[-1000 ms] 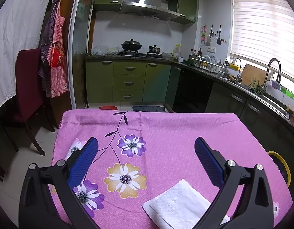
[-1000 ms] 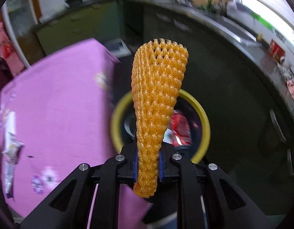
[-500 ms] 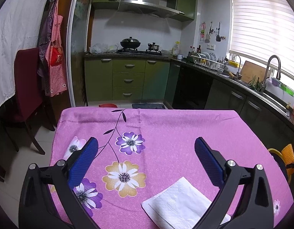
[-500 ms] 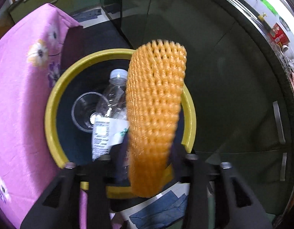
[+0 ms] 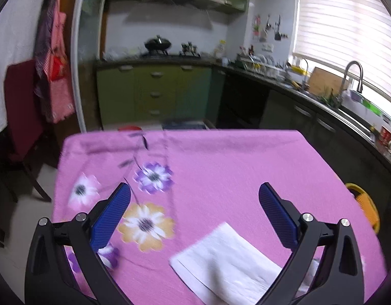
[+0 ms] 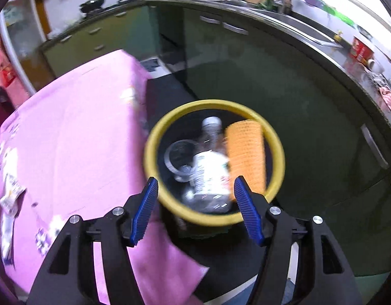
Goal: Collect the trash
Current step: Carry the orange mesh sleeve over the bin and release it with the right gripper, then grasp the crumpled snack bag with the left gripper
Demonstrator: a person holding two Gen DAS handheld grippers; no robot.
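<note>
orange foam net lies in the bin, both grippers empty

orange foam net (image 6: 245, 153) rests inside the yellow-rimmed bin (image 6: 155, 137), leaning against the wall at about 3 o'clock of the opening. beside it, toward the centre, lies a clear plastic bottle (image 6: 210, 170) with a white label and cap, and at 9 o'clock of the bin's inside a clear plastic cup (image 6: 179, 153). the right gripper (image 6: 195, 190) hangs above the near rim, its blue-padded jaws spread wide with nothing between them, the net well clear of both pads.

the bin stands on the dark floor just off the edge of the pink flowered tablecloth (image 6: 68, 132). a crumpled wrapper (image 6: 11, 195) lies on the cloth at 9 o'clock of the right wrist view.

in the left wrist view the left gripper (image 5: 194, 194) is above the same cloth, jaws spread fully apart and holding nothing. a white paper napkin (image 5: 228, 261) lies flat on the cloth at 5 o'clock, partly behind the right-hand finger. the bin and net show at 3 o'clock past the table edge. green kitchen cabinets (image 5: 155, 94) sit at 12 o'clock, blurred.
</note>
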